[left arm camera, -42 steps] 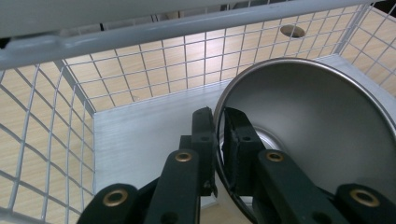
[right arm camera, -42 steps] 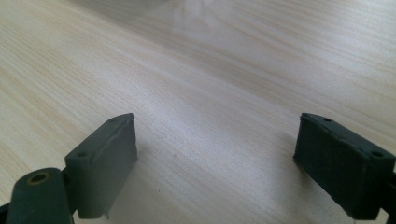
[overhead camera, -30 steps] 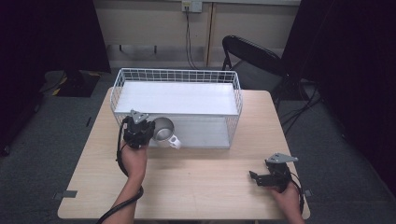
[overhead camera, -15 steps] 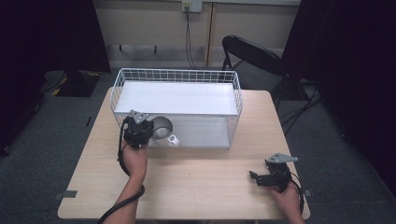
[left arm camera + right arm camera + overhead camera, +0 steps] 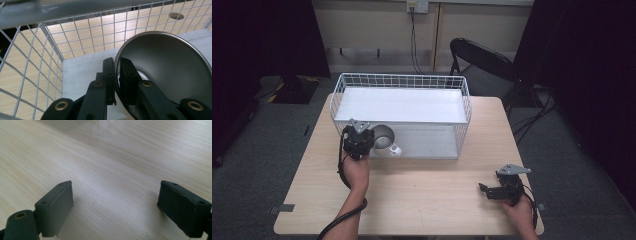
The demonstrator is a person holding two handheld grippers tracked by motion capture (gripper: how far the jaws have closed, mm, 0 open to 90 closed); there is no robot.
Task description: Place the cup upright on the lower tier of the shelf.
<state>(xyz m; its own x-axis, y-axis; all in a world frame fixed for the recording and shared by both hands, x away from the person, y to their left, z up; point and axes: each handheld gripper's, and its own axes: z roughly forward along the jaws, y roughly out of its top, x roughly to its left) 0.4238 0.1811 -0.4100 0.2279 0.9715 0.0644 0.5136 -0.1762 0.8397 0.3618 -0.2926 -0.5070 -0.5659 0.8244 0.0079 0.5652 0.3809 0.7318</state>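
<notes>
While my right tool (image 5: 488,190) rests where it was a second ago, low on the counter (image 5: 422,200) near the right front corner, my left tool (image 5: 362,140) has barely shifted either: it is at the same spot by the basket's (image 5: 464,100) left front corner as before, and the cup (image 5: 383,137) hangs in it at much the same tilt, perhaps a touch closer to the wire wall. Nothing else on the counter has moved.

From the left tool's camera, my left tool (image 5: 117,67) is pinching the cup's (image 5: 165,60) thin metal rim, one black pad outside the wall and one inside, pressed tight against it. The cup lies on its side with its mouth toward that camera, and its shiny inside and the round base are in plain sight. It sits inside the basket's (image 5: 37,57) lower level, above the pale floor panel, close to the left wire wall; whether it touches the panel I cannot tell. In the high view a white handle sticks out from the cup toward the counter's front.

The basket's upper level carries a flat white shelf (image 5: 402,105), bare on top.

My right tool (image 5: 115,195) stands spread wide, with only wood grain between the pads.
</notes>
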